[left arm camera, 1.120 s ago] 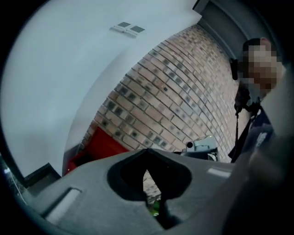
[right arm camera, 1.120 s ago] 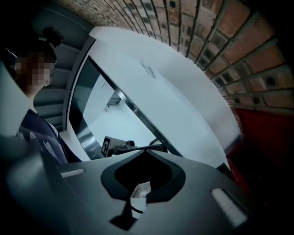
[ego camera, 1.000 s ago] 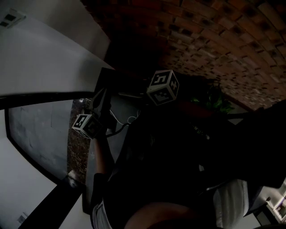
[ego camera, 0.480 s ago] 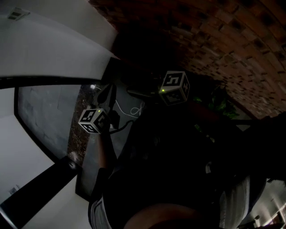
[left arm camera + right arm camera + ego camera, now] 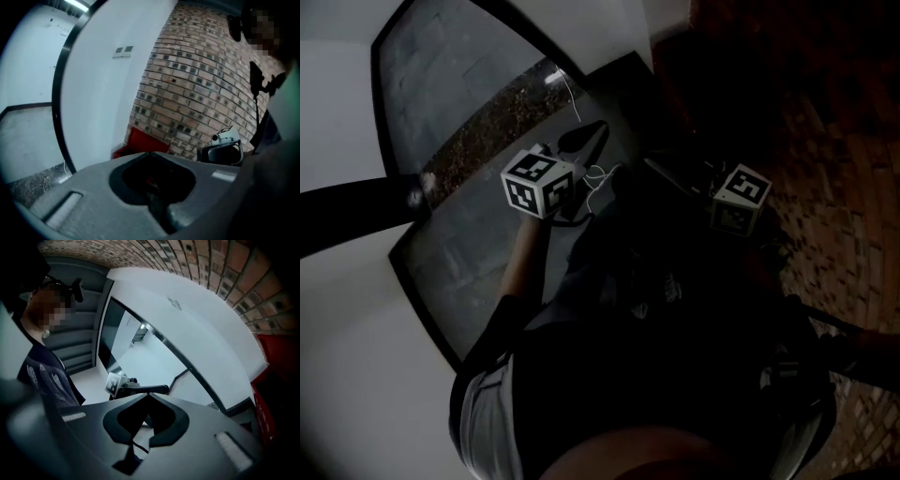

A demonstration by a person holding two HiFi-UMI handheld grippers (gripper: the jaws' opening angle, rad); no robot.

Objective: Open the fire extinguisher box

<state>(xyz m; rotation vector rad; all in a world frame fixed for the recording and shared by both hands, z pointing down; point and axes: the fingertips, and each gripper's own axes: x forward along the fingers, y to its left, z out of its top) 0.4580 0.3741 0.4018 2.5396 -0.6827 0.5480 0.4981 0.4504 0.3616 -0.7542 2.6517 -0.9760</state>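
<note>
Left gripper (image 5: 150, 154): jaws clenched together, empty. Its view shows the fire extinguisher box (image 5: 142, 142) best: red, low at the foot of the brick wall (image 5: 201, 93), just beside the white wall (image 5: 103, 93). Right gripper (image 5: 149, 395): jaws likewise closed, empty; its view catches only a red strip at the right edge.

The matte grey moulded-plastic left gripper (image 5: 151, 154) carries a white cube with black square markers (image 5: 537, 182); the matching right gripper (image 5: 149, 395) carries its own cube (image 5: 741, 199), at three o'clock. Dark navy pale-printed shirt (image 5: 44, 376).
</note>
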